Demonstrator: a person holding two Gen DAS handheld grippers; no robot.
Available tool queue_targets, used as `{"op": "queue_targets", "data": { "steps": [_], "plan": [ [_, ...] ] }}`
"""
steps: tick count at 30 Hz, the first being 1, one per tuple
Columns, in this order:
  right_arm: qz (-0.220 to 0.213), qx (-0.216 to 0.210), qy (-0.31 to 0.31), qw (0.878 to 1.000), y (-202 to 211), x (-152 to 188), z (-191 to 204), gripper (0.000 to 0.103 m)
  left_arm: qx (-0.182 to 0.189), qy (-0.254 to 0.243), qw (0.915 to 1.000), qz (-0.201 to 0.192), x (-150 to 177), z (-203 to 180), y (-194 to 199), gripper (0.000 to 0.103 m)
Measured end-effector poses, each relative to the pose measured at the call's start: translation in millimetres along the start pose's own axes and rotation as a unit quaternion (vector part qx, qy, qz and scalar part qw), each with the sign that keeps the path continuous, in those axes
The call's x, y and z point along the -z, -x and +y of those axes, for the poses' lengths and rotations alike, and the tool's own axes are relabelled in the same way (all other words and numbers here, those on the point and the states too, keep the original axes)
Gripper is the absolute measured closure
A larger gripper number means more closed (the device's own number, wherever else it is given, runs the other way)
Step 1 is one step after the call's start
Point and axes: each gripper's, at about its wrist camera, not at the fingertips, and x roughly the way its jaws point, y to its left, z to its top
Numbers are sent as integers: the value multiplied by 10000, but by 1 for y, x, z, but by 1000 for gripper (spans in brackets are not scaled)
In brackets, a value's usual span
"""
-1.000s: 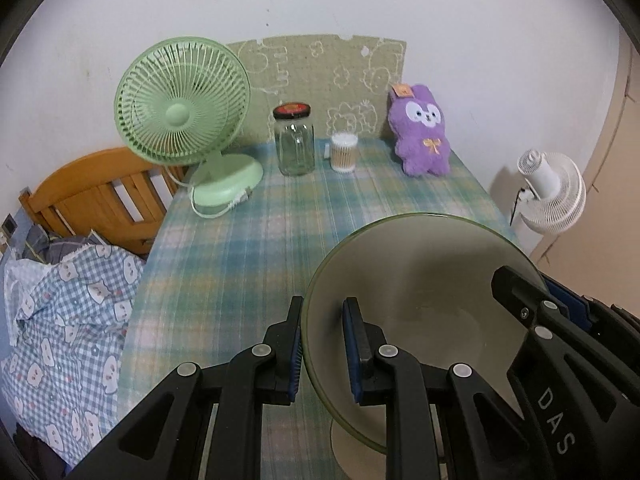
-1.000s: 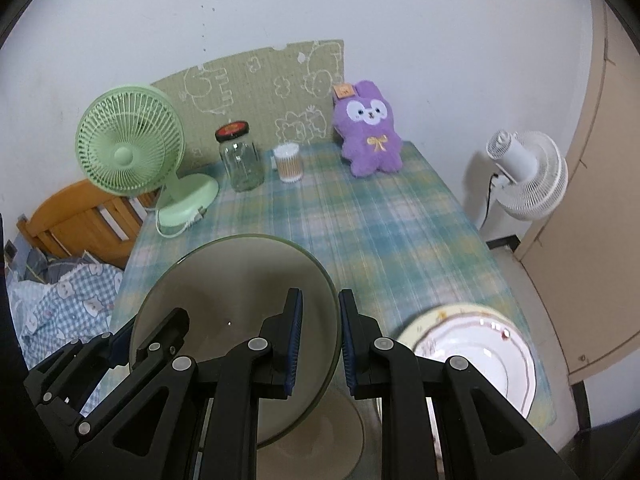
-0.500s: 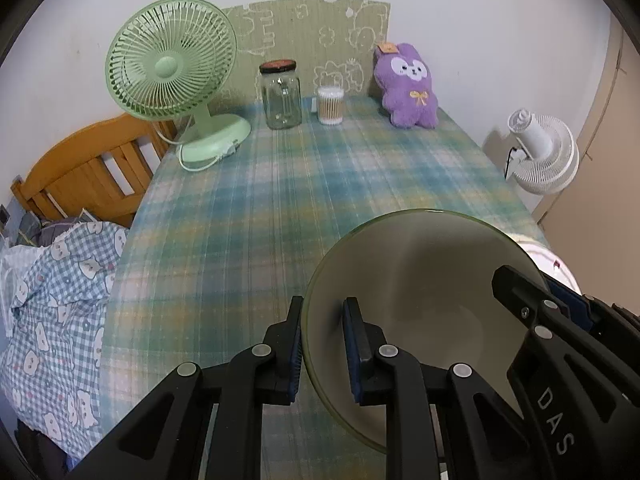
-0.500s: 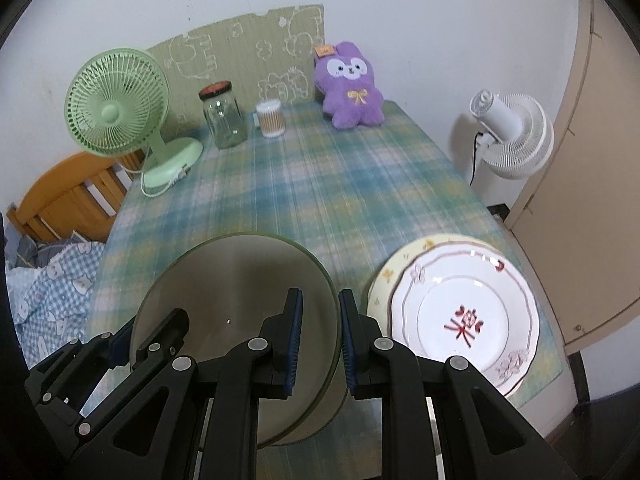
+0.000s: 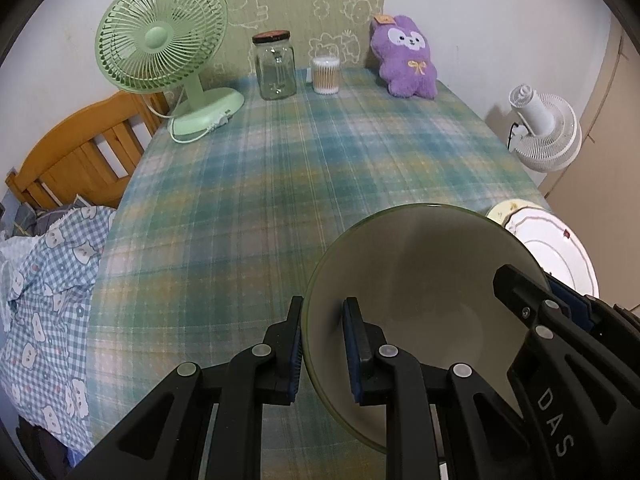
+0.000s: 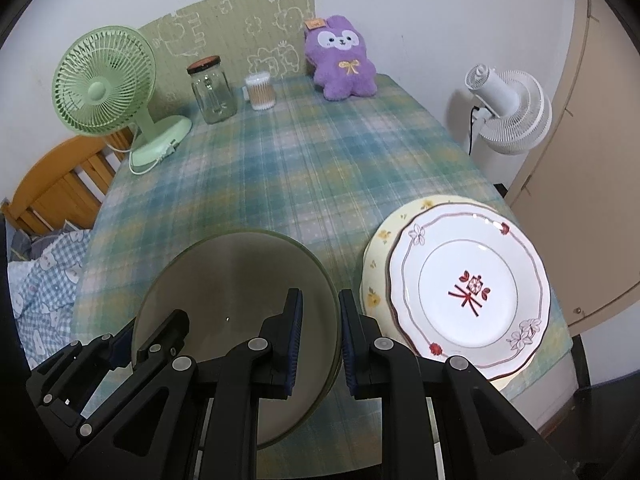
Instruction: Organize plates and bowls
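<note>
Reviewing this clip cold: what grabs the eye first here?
A big greenish bowl fills the foreground, its rim pinched on opposite sides by the left gripper and right gripper. Beside it, near the table's right edge, a white flowered plate sits on a yellow plate. Far back sits a purple plush toy.

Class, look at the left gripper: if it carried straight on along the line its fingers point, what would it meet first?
Probably the checked tablecloth; the left gripper, clamped on the bowl rim, points steeply down at bare cloth. Depth is uncertain.
</note>
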Motion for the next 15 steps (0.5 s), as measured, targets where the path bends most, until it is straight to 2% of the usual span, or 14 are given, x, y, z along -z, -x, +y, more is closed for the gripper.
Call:
{"op": "queue_targets", "data": {
  "steps": [15],
  "plan": [
    [180,152,26,9997,-14,4,1,81,51,-43,9999,138,4,2,-15,87]
  ]
}}
